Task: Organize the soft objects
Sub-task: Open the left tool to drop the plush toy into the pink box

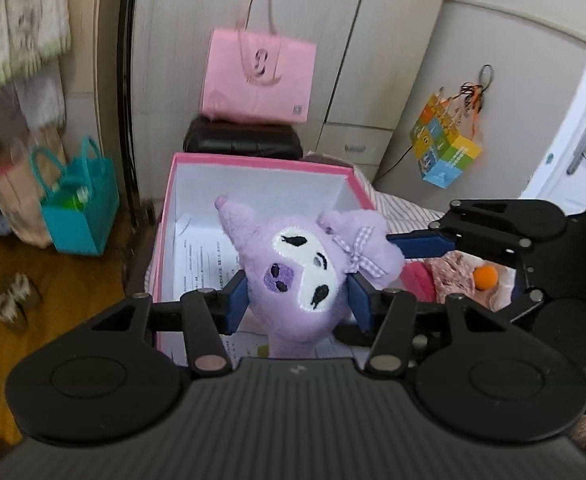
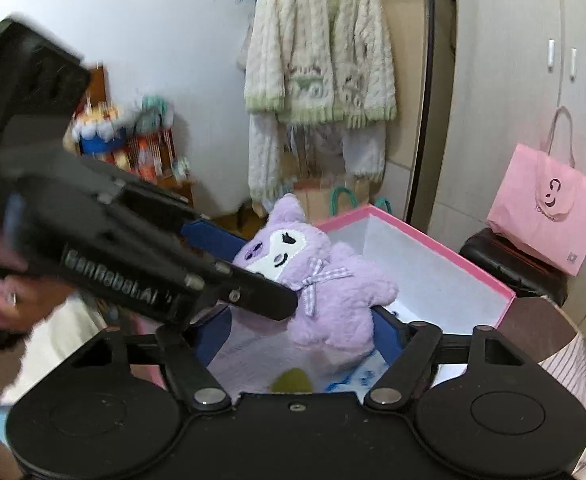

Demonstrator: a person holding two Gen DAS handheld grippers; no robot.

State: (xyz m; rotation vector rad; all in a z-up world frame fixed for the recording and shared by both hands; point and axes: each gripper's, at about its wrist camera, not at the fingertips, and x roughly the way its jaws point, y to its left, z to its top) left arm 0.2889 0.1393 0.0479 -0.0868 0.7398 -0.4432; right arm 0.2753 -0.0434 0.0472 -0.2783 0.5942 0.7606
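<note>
My left gripper (image 1: 297, 300) is clamped on the head of the purple plush doll with a white face and checked bow (image 1: 309, 268), blue pads pressing both cheeks. Doll hangs over the open pink-rimmed white cardboard box (image 1: 253, 184), its long axis running from ear tips down towards my wrist. My right gripper (image 2: 301, 332) sits at the doll's body from the right side, jaws part-way apart around its lower end; whether the pads bite, I cannot tell. Box floor lies directly beneath and ahead. My judgement: lower and let go, left hand leading.
</note>
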